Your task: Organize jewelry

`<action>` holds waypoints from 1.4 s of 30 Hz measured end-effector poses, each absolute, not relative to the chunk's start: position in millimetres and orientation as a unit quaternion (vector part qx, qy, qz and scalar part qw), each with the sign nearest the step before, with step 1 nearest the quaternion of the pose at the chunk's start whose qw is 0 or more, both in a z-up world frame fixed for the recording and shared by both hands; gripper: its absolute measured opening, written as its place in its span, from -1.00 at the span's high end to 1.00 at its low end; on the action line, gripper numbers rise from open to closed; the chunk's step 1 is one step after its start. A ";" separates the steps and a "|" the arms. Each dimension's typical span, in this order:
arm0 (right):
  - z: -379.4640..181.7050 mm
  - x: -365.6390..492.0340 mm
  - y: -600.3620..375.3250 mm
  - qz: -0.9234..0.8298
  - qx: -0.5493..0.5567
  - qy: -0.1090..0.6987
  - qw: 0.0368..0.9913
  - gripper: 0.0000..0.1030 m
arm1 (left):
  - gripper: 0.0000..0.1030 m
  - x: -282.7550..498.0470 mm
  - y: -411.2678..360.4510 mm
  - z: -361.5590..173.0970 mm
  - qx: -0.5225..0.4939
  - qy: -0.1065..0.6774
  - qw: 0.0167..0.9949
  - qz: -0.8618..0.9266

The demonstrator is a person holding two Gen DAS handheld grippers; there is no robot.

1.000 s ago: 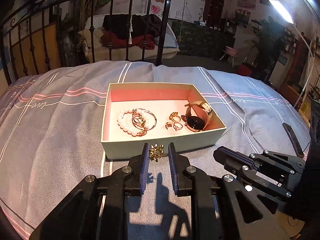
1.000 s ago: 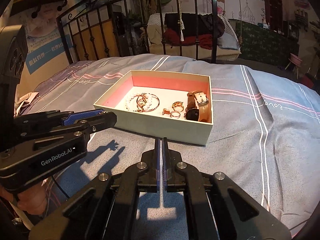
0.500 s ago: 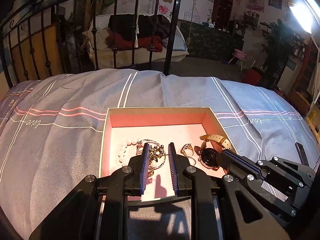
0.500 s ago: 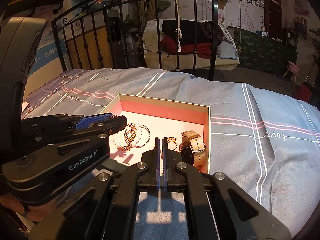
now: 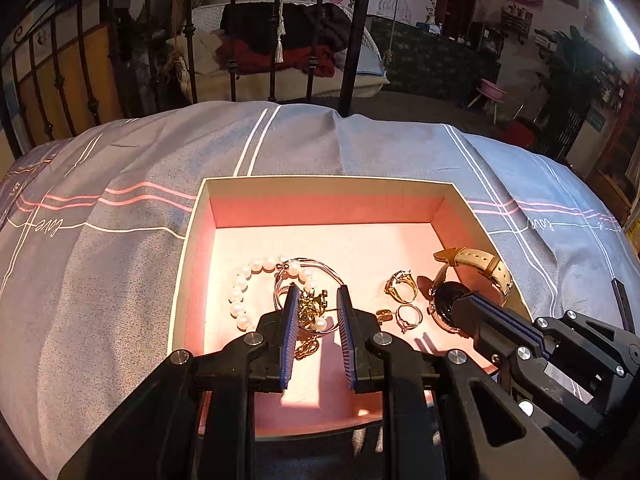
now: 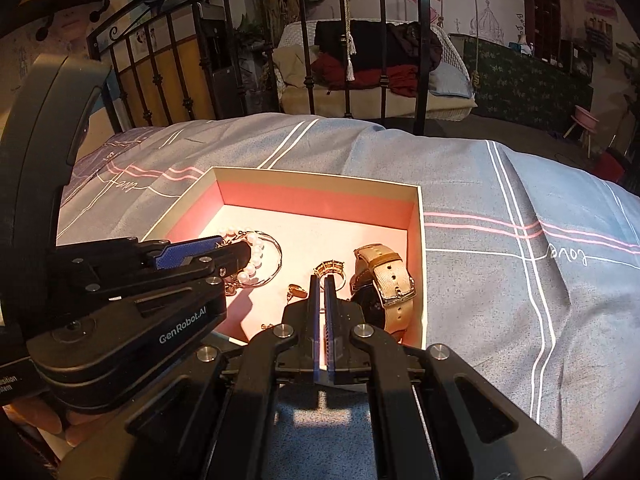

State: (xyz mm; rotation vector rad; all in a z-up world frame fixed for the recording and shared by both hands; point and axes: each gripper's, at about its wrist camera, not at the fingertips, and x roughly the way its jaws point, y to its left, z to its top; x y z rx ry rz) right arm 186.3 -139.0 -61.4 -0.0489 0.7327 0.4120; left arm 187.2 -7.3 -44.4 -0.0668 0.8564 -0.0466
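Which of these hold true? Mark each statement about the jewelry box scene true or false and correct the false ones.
1. The tan-strapped wristwatch lies inside the pink-lined cardboard box. True.
2. The left tongs hold a small gold ornament. True.
3. The right tongs stand wide open. False: shut, nothing between them.
4. The white pearl bracelet lies on the grey striped bedspread. False: it is in the box.

The right gripper (image 6: 322, 280) hangs over the near edge of the box (image 6: 418, 248) on the bed (image 6: 500, 280), jaws pressed together with nothing between them. Beyond its tips lie a ring (image 6: 329, 267) and a watch (image 6: 386, 280). The left gripper (image 6: 236, 254) reaches in over the pearl bracelet (image 6: 254, 258).
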 end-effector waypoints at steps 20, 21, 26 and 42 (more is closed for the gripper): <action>-37.7 131.6 -154.2 0.191 -0.032 0.302 0.933 -0.87 | -0.48 124.4 0.5 17.1 -0.021 0.332 0.943 -0.016; -33.0 122.2 -157.9 0.181 -0.031 0.282 0.942 -0.89 | -0.51 112.2 -0.2 23.4 -0.023 0.313 0.949 -0.025; -9.7 72.4 -180.7 0.127 -0.020 0.174 0.976 -0.89 | -0.82 49.8 0.5 45.2 -0.030 0.213 0.976 -0.035; 15.9 25.1 -205.6 0.097 0.012 0.110 0.989 -0.89 | -0.87 9.7 3.4 32.2 -0.037 0.189 0.981 -0.011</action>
